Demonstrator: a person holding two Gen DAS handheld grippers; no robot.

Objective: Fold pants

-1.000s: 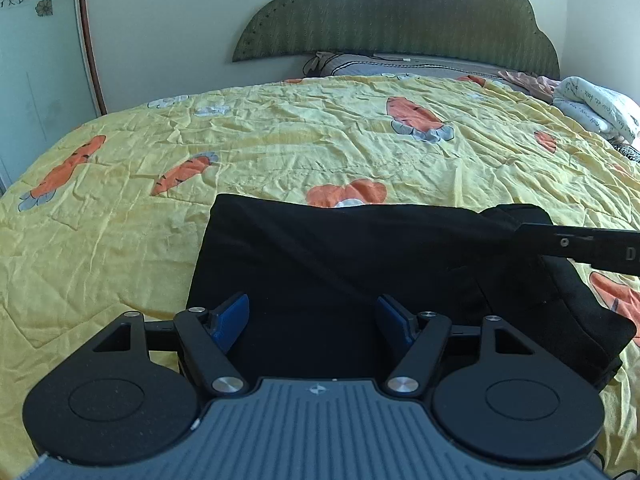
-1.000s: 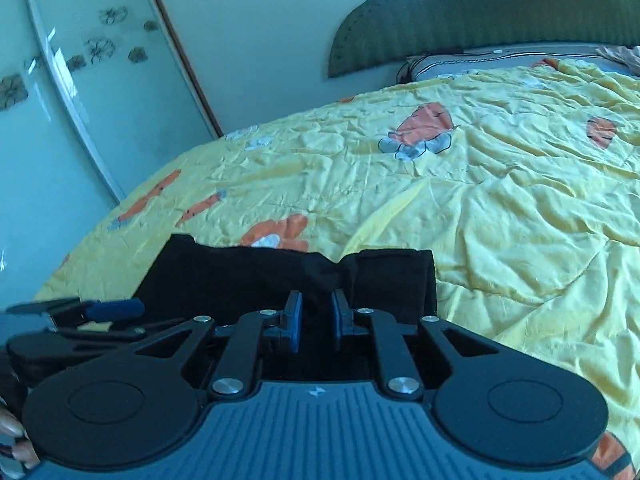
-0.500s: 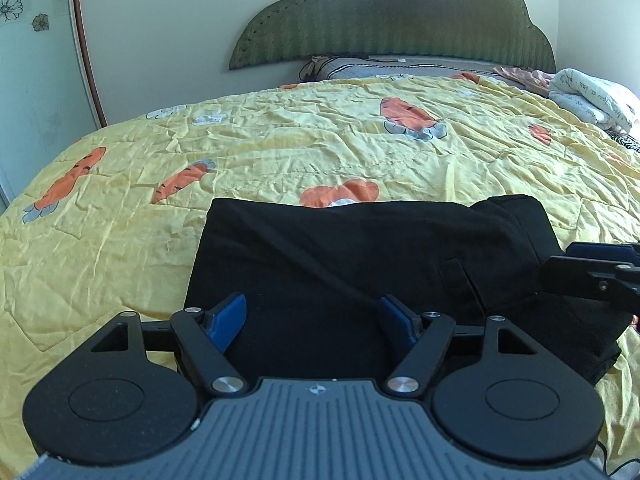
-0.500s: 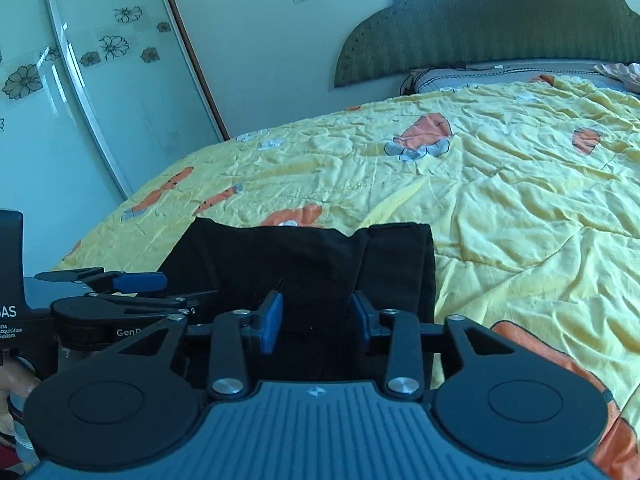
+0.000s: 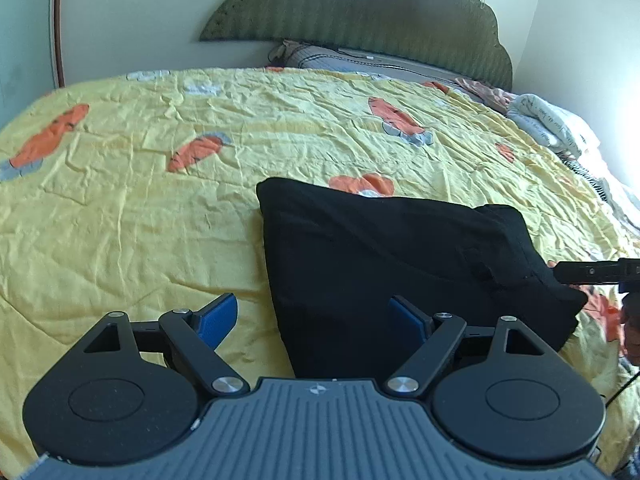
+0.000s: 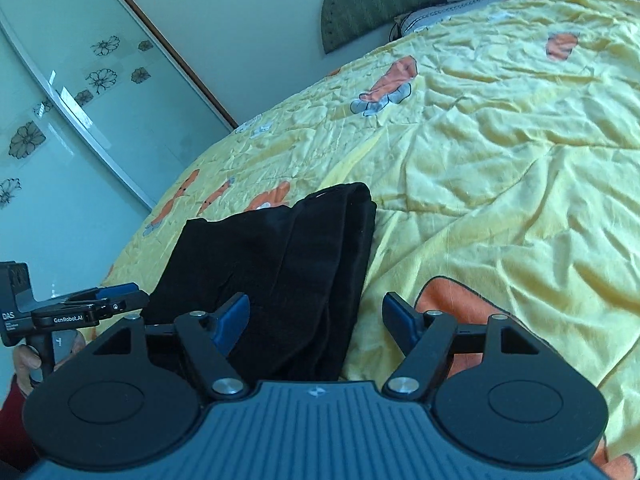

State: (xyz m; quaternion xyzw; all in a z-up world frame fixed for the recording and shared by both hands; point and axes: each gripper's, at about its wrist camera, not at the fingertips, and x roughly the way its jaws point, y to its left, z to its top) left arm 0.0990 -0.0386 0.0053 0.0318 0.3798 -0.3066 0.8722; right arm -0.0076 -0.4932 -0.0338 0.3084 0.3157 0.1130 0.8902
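Right gripper released soft black pants

GenRobot.AI: white lettering we can read on the black body of the left gripper, in the right wrist view
DAS: white letters on that gripper's black block by the handle; the smaller lines under it are too tiny for us
Rolled cloth by the wall: has print on it, unreadable

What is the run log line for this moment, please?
pants: folded on bed | left gripper: open, jaws just opening | right gripper: open, jaws just opening, pants released
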